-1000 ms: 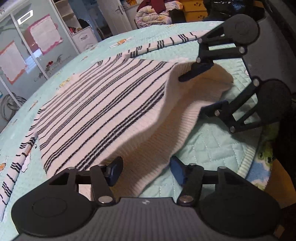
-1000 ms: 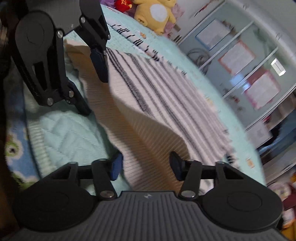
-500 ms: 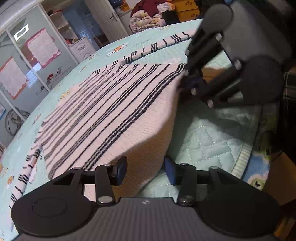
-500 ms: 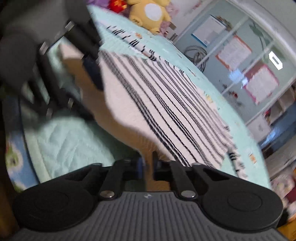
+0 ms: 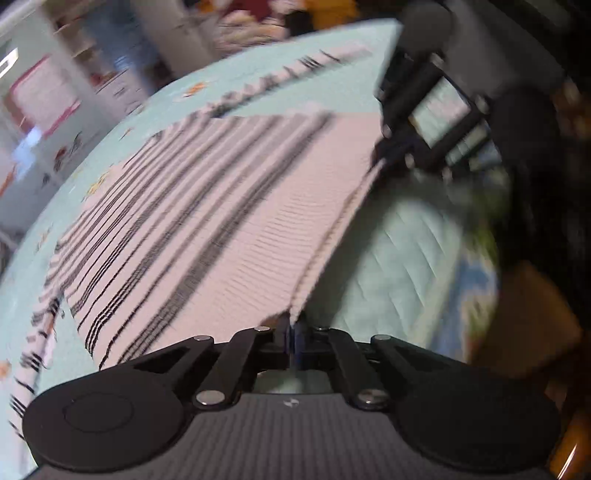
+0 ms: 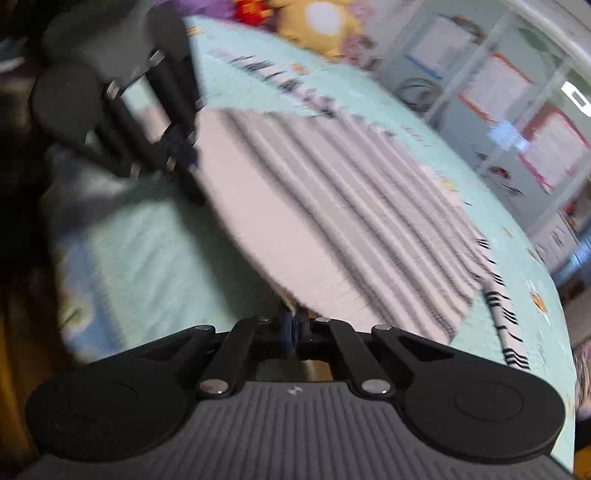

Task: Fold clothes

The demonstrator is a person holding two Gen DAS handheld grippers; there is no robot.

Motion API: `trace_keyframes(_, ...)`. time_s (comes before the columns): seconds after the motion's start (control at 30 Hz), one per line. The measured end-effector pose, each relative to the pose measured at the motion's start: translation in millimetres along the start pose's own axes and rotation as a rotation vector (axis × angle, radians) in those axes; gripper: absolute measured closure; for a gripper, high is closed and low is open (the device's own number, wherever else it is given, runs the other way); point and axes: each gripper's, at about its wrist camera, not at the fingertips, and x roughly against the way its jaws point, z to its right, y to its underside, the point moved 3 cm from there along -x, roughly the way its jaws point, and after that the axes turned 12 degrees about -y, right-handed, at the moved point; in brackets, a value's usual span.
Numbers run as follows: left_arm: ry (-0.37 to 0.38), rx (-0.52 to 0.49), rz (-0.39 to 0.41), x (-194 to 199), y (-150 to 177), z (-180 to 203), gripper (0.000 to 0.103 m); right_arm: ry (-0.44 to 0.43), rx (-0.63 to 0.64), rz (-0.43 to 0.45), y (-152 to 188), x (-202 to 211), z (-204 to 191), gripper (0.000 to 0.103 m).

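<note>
Surface: you work over a bed (image 5: 399, 258) with a quilted pale-green cover; both views are motion-blurred.
Background: cabinet doors with pink-framed sheets (image 6: 550, 147) stand beyond the bed, and a yellow plush toy (image 6: 321, 18) sits at its far end.
Sweater: the cream sweater with black stripes (image 5: 207, 229) lies spread on the bed, its near hem lifted off the cover and stretched taut between your two grippers.
Left gripper: your left gripper (image 5: 293, 338) has its jaws pressed together on one hem corner; a second ago they stood apart around the cloth.
Right gripper: your right gripper (image 6: 293, 332) is likewise clamped on the other hem corner, having closed half a second ago.
Change: the sagging hem fold from a second ago is now pulled straight.
Sleeves: one striped sleeve (image 5: 33, 332) trails along the bed beside the sweater body.
</note>
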Motion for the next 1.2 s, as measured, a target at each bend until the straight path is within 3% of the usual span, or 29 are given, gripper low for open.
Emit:
trace_keyframes(0.1,0.003,0.070,0.007,3,-2,-5,0.103,0.016,0.055,-0.019,7,-2,-13,0.103)
trace_keyframes(0.2,0.021,0.026,0.015,10,-1,4,0.103,0.012,-0.014,0.029,2,10,-6,0.103)
trace_keyframes(0.27,-0.004,-0.013,0.014,7,5,10,0.103,0.007,0.001,0.017,5,10,-10,0.103)
trace_keyframes(0.33,-0.013,0.032,0.012,3,5,7,0.103,0.010,0.042,-0.010,11,6,-16,0.103)
trace_keyframes(0.5,-0.044,0.021,0.018,6,7,11,0.103,0.093,0.042,0.009,20,5,-19,0.103)
trace_keyframes(0.57,-0.057,0.015,0.021,7,8,12,0.103,0.121,0.053,0.004,27,6,-20,0.093)
trace_keyframes(0.63,-0.063,0.014,0.020,9,9,12,0.102,0.146,0.059,-0.003,34,7,-21,0.091)
trace_keyframes(0.9,-0.064,0.057,-0.011,12,19,0,0.100,0.194,0.024,-0.039,57,16,-9,0.091)
trace_keyframes(1.2,-0.058,0.112,-0.050,7,23,-16,0.096,0.222,0.078,-0.079,53,2,-1,0.092)
